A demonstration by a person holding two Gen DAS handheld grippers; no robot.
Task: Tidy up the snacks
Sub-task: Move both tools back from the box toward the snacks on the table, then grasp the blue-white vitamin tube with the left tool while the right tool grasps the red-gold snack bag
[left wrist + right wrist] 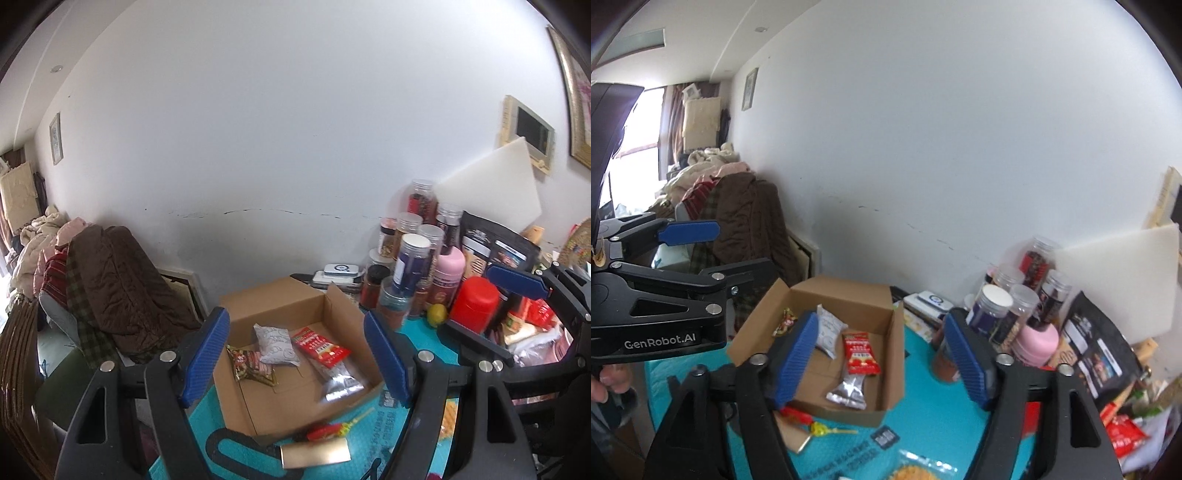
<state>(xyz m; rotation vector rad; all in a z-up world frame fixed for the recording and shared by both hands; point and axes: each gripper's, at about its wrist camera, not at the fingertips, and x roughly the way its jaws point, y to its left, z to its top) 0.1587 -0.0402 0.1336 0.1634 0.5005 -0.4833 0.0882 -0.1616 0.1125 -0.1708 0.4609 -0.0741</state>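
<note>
Hovering above the teal surface [373, 428], both hand-held grippers hold nothing: the left hand-held gripper [295, 354] has its blue pads spread wide, framing the cardboard box [280, 299] at lower centre of the left wrist view, and the right hand-held gripper [882, 354] is likewise spread wide with no item between its pads. The box lies open on the surface and already holds three snacks: a red-and-silver packet [325, 354], a white pouch [276, 344] and a small dark wrapper [249, 365] in its left part. Judgement: the sorting is partly done, and the step in hand is a fetch between placements. Loose items lie outside the box: a red-and-yellow candy [332, 430] just beside its near edge, low in the frame, and a yellow-orange snack bag [923, 472] at the bottom edge of the right wrist view. More packets are piled at the lower right [1123, 435], beside the jars [993, 314]. Next move likely calls for lowering one gripper onto a loose item, closing on it and carrying it over the box wall; the thin candy lies flat, so a low approach seems needed.
</note>
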